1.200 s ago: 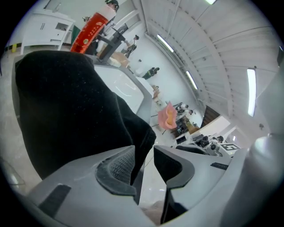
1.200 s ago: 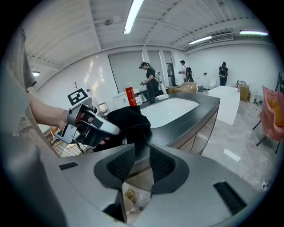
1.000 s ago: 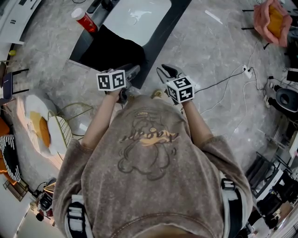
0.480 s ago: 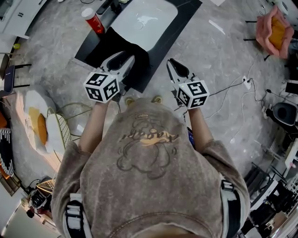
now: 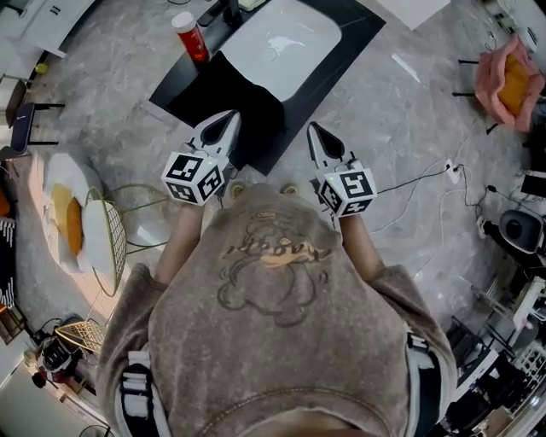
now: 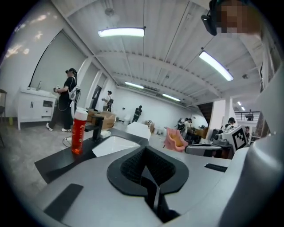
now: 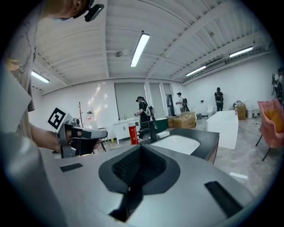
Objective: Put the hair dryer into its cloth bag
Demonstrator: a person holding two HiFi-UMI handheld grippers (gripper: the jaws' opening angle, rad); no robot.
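Note:
A black cloth point(image 5: 243, 92) lies on the near end of a black counter point(image 5: 358, 26); it may be the bag. No hair dryer shows in any view. In the head view my left gripper point(image 5: 223, 120) is held in the air over the cloth's near edge. My right gripper point(image 5: 314, 131) hangs over the floor just right of the counter. Both sets of jaws have just been closing and now stand shut with nothing between them, as the left gripper point(image 6: 144, 166) and the right gripper point(image 7: 132, 179) show in their own views.
A white basin point(image 5: 286, 43) is set into the counter, with a red bottle point(image 5: 191, 37) and a black tap point(image 6: 97, 128) beside it. A wire stool point(image 5: 115, 235) stands at the left, cables point(image 5: 426, 175) trail on the floor at the right, and a pink chair point(image 5: 505, 72) is far right. People stand in the distance.
Both grippers have risen and now sit further up the picture, at the counter's near end. The left jaws, wide open half a second ago, are closed. The right jaws have closed too.

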